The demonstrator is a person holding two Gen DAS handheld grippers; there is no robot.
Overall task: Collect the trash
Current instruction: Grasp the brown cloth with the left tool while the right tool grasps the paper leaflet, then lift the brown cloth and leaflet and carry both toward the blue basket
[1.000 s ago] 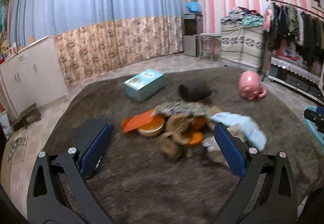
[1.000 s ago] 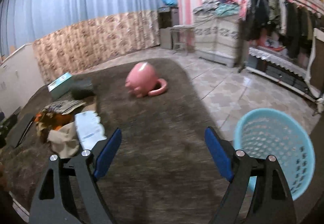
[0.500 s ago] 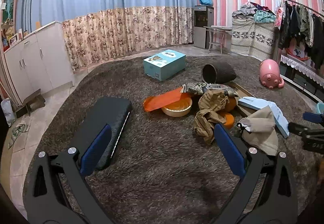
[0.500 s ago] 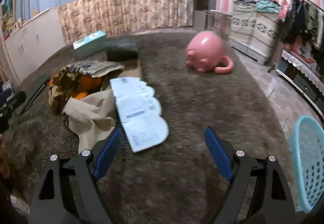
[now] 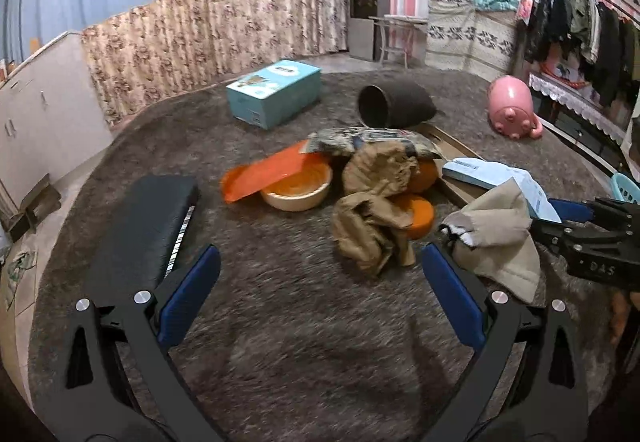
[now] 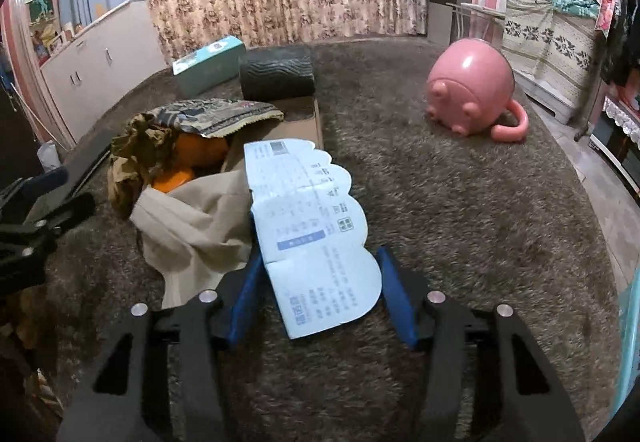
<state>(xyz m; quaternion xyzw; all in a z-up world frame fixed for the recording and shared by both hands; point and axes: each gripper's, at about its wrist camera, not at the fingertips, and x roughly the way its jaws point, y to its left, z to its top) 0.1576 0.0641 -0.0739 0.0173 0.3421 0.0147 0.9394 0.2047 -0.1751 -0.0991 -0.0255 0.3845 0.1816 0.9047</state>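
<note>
Both tools have dropped toward the brown shag rug (image 5: 304, 354); right tool (image 6: 320, 298) closing around pale-blue flattened packet (image 6: 312, 226), left tool (image 5: 320, 302) released.

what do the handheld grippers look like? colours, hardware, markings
Both match: black skeletal plastic frames with cut-outs, silver round bolts at the pivots, flat blue pads on the fingers. Left gripper, right gripper. White lettering shows on the right one's body; no cables or sleeves visible.

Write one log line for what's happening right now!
right hand-held gripper: closing around light blue packet | left hand-held gripper: open, empty, over rug
</note>
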